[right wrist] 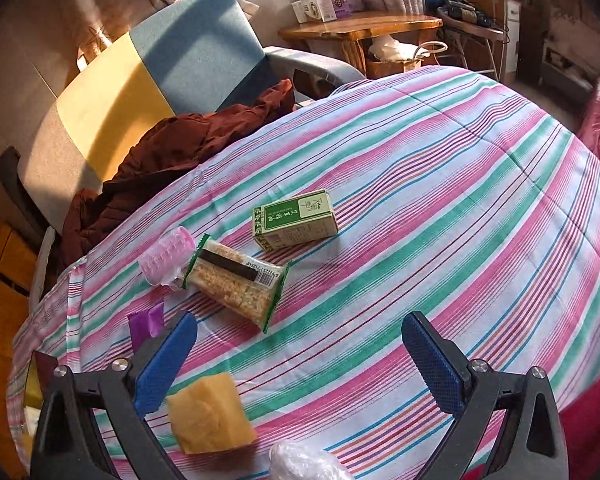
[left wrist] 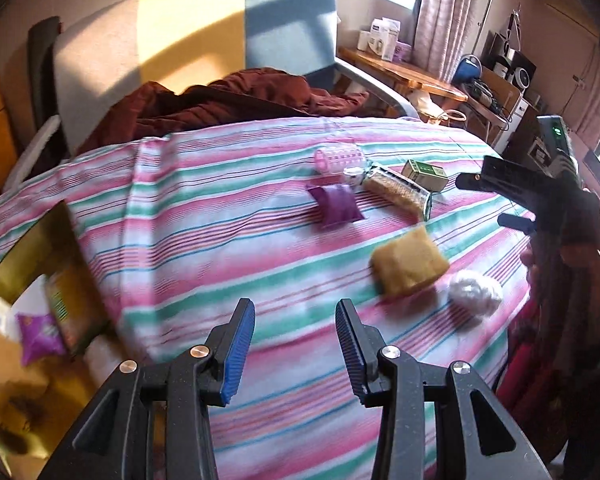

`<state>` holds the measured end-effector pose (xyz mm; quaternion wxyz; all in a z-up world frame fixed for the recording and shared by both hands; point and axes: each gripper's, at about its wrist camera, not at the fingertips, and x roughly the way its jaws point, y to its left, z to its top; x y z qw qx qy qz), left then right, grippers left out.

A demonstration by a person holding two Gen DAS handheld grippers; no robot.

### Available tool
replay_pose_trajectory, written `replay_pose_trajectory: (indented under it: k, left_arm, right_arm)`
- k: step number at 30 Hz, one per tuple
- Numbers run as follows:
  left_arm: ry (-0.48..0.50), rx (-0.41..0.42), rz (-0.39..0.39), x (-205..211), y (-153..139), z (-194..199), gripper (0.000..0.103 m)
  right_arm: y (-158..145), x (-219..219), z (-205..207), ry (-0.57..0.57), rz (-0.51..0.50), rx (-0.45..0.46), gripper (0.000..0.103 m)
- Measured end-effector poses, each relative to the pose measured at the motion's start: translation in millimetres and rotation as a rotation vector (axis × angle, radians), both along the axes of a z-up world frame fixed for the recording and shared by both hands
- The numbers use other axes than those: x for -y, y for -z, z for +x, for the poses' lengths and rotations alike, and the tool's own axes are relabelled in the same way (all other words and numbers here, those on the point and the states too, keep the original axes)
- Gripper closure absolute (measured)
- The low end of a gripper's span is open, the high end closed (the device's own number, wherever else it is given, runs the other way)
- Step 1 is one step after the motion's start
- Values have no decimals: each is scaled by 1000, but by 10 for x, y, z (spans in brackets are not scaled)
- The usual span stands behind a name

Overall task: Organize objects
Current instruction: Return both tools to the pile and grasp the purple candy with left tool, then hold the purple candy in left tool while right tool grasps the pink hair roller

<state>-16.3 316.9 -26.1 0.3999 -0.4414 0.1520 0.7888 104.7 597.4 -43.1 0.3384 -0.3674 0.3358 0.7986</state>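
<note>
Striped bedspread (right wrist: 440,208) covers the bed, sunlit. Left gripper (left wrist: 295,344) hovers near the front edge, jaws apart w/ nothing between. Right gripper (right wrist: 300,364) spread wide, also empty. Nearest it: yellow sponge (right wrist: 210,416) & white plastic wad (right wrist: 304,464), just beside each other. Farther in: purple sachet (left wrist: 334,204), snack bar (right wrist: 236,284), pink roller (right wrist: 166,256) touching the bar's end, green carton (right wrist: 294,220). Gold box (left wrist: 32,280) at left edge. Armchair (right wrist: 172,60) behind.

Warm window sunlight, perhaps slight blur
</note>
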Motion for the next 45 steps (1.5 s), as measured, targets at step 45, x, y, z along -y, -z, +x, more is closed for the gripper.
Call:
replay_pose_trajectory:
  k: [45]
  left_arm:
    - [48,72,-13,-587,630,-277,68]
  right_arm:
    - [-16,309,-534,-275,16,40,0]
